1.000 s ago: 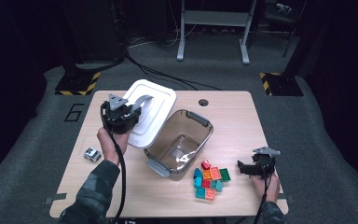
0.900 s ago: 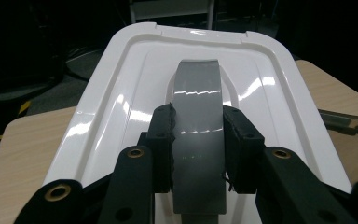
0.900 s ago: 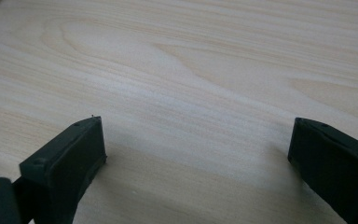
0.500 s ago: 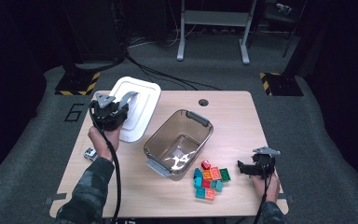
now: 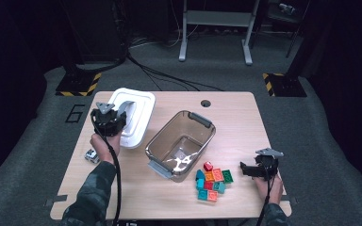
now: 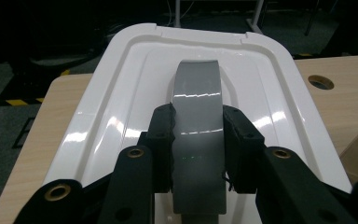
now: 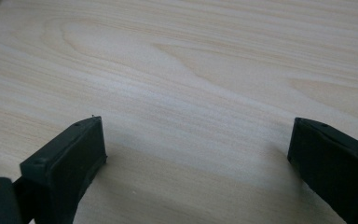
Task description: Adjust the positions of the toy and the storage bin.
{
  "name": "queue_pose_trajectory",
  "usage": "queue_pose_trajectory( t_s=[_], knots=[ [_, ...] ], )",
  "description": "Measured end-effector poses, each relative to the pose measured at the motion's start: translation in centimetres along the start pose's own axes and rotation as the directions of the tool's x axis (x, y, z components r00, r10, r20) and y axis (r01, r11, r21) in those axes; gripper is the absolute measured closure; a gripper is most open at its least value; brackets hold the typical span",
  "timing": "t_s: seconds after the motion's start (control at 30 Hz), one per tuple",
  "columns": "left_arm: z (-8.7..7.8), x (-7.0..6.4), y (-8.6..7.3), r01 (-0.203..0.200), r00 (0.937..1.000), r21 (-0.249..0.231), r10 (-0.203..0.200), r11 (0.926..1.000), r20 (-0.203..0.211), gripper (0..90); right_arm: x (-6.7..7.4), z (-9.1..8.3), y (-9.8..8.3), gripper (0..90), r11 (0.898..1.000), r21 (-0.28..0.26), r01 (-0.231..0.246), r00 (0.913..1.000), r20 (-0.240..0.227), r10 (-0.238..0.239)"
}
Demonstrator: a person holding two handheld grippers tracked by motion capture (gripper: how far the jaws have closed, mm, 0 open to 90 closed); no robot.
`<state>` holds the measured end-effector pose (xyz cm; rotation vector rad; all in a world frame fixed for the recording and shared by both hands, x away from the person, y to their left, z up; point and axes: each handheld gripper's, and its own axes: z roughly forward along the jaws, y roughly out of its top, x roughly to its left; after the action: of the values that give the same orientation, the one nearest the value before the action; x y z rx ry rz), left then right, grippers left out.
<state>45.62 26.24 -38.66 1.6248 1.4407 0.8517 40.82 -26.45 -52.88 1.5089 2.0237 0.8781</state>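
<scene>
Now lower, leftward: lid (image 5: 133, 114) in left tongs (image 5: 114, 123).

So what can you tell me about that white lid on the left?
The glossy white plastic lid is a rounded rectangle with stepped ridges and a grey arched handle along its middle. The left tongs clamp that handle from both sides. It sits at the wooden table's back left corner, left of the clear plastic tub, apart from it.

From my seat, the grey handle (image 6: 198, 140) of the white lid (image 6: 121, 107) runs off the bottom edge in the left gripper view, pads covering its flanks. That small object (image 5: 91, 156) by my left hand (image 5: 104, 143) is too tiny to identify, and the lid's near edge sits hidden behind the left gripper (image 5: 108, 121) from above.
</scene>
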Motion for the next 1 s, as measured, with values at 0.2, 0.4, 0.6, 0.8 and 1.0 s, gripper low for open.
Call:
queue_pose_trajectory(
  t_s=[0.2, 0.4, 0.6, 0.8, 1.0],
  knots=[
    [0.8, 0.1, -1.3, 0.008, 1.0000, 0.023, -0.008, 0.9997, -0.002, 67.0, 0.0, 0.0, 0.0, 3.6, 1.000, -0.001, 0.000, 1.0000, 0.002, 0.000],
    [1.7, 0.2, -2.7, 0.029, 0.9996, 0.049, -0.030, 0.9984, 0.001, 67.0, 0.0, 0.0, 0.0, 3.8, 1.000, -0.001, 0.000, 1.0000, 0.002, 0.000],
    [2.6, 0.4, -4.0, 0.044, 0.9990, 0.083, -0.045, 0.9955, 0.007, 67.0, 0.0, 0.0, 0.0, 3.8, 1.000, 0.000, 0.000, 1.0000, 0.002, 0.000],
    [3.5, 0.3, -5.3, 0.054, 0.9985, 0.114, -0.055, 0.9920, 0.008, 67.0, 0.0, 0.0, 0.0, 3.9, 1.000, 0.000, 0.000, 1.0000, 0.002, 0.000],
    [4.3, 0.3, -6.4, 0.071, 0.9972, 0.144, -0.074, 0.9870, 0.011, 67.0, 0.0, 0.0, 0.0, 4.0, 1.000, -0.001, 0.000, 1.0000, 0.002, 0.000]
  ],
)
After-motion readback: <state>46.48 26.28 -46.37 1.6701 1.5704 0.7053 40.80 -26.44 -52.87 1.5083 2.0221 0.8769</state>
